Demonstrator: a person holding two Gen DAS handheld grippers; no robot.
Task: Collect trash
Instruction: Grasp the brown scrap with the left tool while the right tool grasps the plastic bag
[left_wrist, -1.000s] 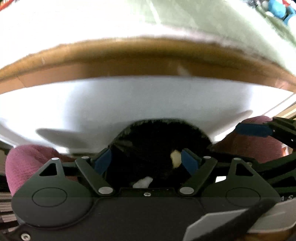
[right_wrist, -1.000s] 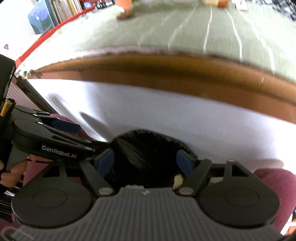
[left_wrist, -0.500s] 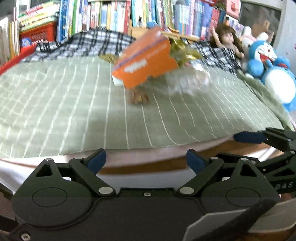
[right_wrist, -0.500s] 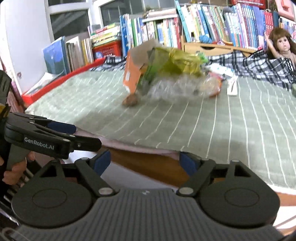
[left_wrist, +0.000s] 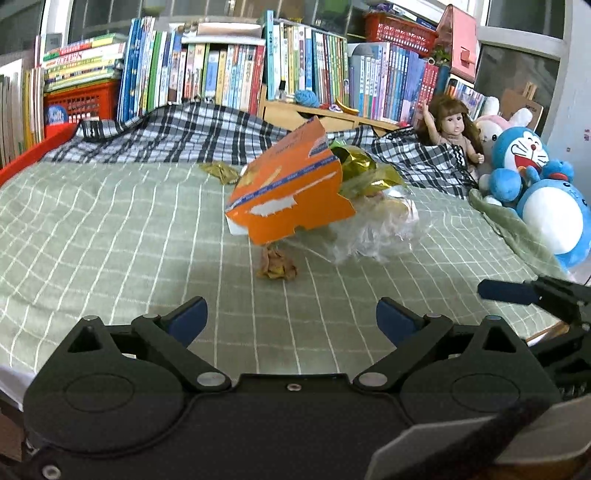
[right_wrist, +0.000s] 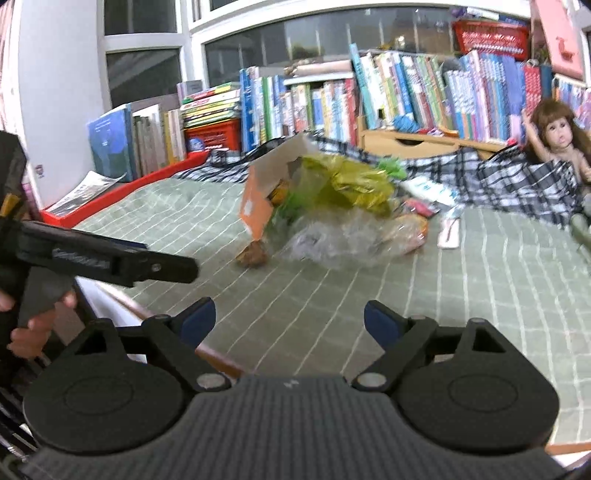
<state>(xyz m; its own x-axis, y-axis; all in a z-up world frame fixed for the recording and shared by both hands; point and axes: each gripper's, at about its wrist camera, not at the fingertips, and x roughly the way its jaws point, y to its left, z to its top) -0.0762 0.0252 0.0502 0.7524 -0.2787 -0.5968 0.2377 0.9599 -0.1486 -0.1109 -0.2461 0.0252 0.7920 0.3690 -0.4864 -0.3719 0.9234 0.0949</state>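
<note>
A heap of trash lies mid-bed on the green checked sheet (left_wrist: 110, 229): a torn orange carton (left_wrist: 291, 195) (right_wrist: 258, 206), gold and green foil wrappers (left_wrist: 354, 166) (right_wrist: 347, 181), crumpled clear plastic (left_wrist: 376, 229) (right_wrist: 343, 240) and a small brown crumpled wrapper (left_wrist: 277, 264) (right_wrist: 253, 254) nearest me. My left gripper (left_wrist: 291, 319) hangs over the bed's near edge, jaws opening, nothing between them. My right gripper (right_wrist: 290, 317) is beside it, jaws also opening and empty. Each gripper shows at the edge of the other's view, held by a hand (right_wrist: 29, 325).
A plaid blanket (left_wrist: 166, 136) is bunched at the back. Books (left_wrist: 221, 74) and red baskets (left_wrist: 81, 103) line the far wall. A doll (left_wrist: 456, 129) and blue plush toys (left_wrist: 535, 184) sit at the right. A white flat packet (right_wrist: 448, 230) lies right of the heap.
Both grippers rose and tilted up from a dark opening below the bed's side to look over the sheet. Their jaws have spread wider. The heap has not moved.
</note>
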